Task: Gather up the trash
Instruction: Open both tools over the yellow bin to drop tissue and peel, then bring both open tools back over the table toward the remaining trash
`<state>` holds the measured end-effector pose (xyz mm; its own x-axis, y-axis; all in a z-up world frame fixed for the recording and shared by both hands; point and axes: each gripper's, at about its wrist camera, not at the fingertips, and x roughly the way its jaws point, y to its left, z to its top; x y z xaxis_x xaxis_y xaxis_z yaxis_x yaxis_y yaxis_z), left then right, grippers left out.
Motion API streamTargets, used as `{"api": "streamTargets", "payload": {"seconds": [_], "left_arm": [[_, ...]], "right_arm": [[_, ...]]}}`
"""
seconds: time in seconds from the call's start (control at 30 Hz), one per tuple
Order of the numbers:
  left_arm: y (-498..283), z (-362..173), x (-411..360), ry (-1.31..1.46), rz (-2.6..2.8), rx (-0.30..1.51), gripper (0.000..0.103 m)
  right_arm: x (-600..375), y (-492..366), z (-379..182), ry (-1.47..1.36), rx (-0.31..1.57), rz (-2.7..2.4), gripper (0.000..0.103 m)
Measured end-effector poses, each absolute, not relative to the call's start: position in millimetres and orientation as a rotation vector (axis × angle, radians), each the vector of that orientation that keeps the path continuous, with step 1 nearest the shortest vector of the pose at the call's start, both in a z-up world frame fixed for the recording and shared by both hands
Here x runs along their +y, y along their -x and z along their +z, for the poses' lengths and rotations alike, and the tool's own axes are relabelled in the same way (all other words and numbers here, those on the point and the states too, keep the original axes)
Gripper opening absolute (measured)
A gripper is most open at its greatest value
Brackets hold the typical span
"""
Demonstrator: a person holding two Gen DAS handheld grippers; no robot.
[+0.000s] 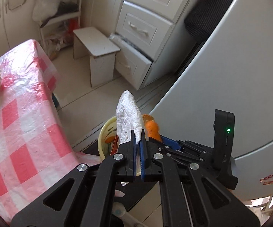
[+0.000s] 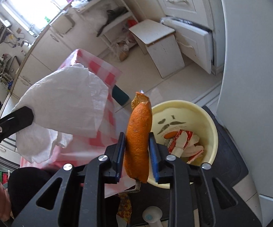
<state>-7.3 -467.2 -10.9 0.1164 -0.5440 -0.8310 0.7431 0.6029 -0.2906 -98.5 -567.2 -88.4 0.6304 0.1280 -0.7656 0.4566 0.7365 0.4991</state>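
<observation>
1. Right gripper [image 2: 137,145] jaws part-open around upright orange peel [image 2: 138,140], pads barely touching.
2. Yellow bin [image 2: 210,124] lay at 2 o'clock, nearer right.
3. Left gripper [image 1: 138,139] clamped tissue [image 1: 129,117].

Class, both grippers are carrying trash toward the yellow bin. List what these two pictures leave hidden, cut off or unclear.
- Yellow bin, left wrist view: mostly hidden by the tissue and left gripper.
- Bin's bottom, right wrist view: covered by wrappers.
- Orange peel: whether the right gripper pads press on it is unclear.
</observation>
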Motion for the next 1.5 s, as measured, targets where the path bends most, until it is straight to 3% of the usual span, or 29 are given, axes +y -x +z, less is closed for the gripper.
{"api": "streamTargets", "payload": {"seconds": [0.07, 0.23, 0.47, 0.63, 0.83, 1.03, 1.5], "left_arm": [[3, -16, -479, -0.251, -0.934, 1.121, 0.008], [3, -8, -477, -0.267, -0.883, 1.063, 0.055], [12, 35, -408, -0.187, -0.797, 0.917, 0.076], [19, 68, -332, -0.114, -0.697, 0.803, 0.088], [22, 105, -229, 0.036, -0.552, 0.702, 0.095], [30, 130, -151, 0.112, -0.432, 0.603, 0.096], [33, 131, -109, 0.174, -0.411, 0.589, 0.096]], "right_arm": [[-576, 100, -95, -0.776, 0.891, -0.242, 0.059], [-583, 115, -88, -0.823, 0.852, -0.284, 0.06], [-563, 136, -44, -0.796, 0.723, -0.308, 0.064], [-519, 129, 14, -0.711, 0.592, -0.238, 0.072], [-441, 104, 71, -0.613, 0.471, -0.069, 0.082], [-369, 69, 77, -0.53, 0.492, 0.082, 0.086], [-327, 62, 63, -0.449, 0.515, 0.087, 0.086]]}}
